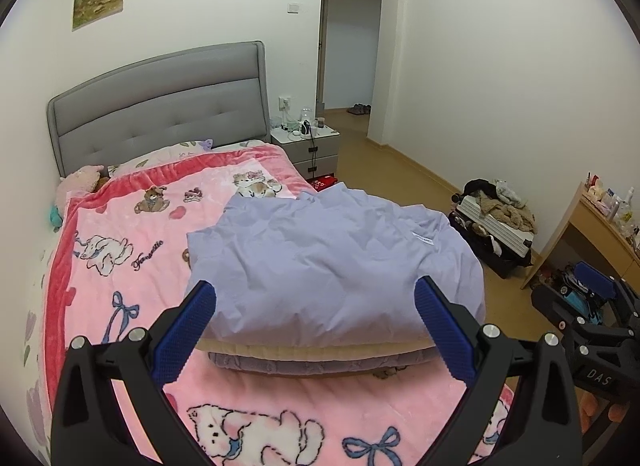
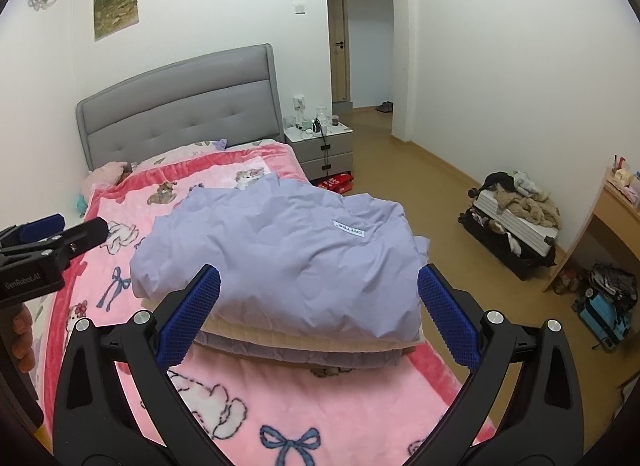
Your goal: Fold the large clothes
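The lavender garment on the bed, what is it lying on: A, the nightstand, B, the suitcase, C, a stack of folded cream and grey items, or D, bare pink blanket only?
C: the lavender garment lies on folded cream and grey layers on the pink blanket.

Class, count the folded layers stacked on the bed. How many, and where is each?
3: lavender garment on top, cream layer beneath it, grey quilted layer at the bottom. More may be hidden underneath.
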`<action>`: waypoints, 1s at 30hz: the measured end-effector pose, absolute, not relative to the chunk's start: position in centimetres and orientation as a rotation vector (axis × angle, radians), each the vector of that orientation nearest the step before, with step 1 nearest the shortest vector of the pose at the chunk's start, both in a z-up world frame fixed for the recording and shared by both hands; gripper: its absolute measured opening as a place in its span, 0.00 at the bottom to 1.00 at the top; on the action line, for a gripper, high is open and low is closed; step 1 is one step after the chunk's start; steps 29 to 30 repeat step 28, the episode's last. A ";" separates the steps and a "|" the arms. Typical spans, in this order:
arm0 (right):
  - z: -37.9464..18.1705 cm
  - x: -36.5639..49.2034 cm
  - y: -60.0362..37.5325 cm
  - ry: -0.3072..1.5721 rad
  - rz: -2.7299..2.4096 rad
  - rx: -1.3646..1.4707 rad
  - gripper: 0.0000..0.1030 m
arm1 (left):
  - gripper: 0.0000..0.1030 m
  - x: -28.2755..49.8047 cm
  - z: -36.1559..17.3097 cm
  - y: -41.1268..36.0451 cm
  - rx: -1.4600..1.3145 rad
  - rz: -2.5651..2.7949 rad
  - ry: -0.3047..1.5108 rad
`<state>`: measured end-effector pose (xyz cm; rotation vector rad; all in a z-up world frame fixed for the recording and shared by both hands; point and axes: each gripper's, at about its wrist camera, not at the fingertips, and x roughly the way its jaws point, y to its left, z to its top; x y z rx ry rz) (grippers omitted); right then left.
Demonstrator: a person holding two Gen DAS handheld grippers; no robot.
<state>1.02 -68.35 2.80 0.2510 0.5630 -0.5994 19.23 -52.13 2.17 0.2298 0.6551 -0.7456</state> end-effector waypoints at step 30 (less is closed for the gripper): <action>3.1 1.8 -68.0 0.545 -0.569 0.259 0.92 | 0.95 19.5 1.9 -52.6 0.188 -0.762 0.660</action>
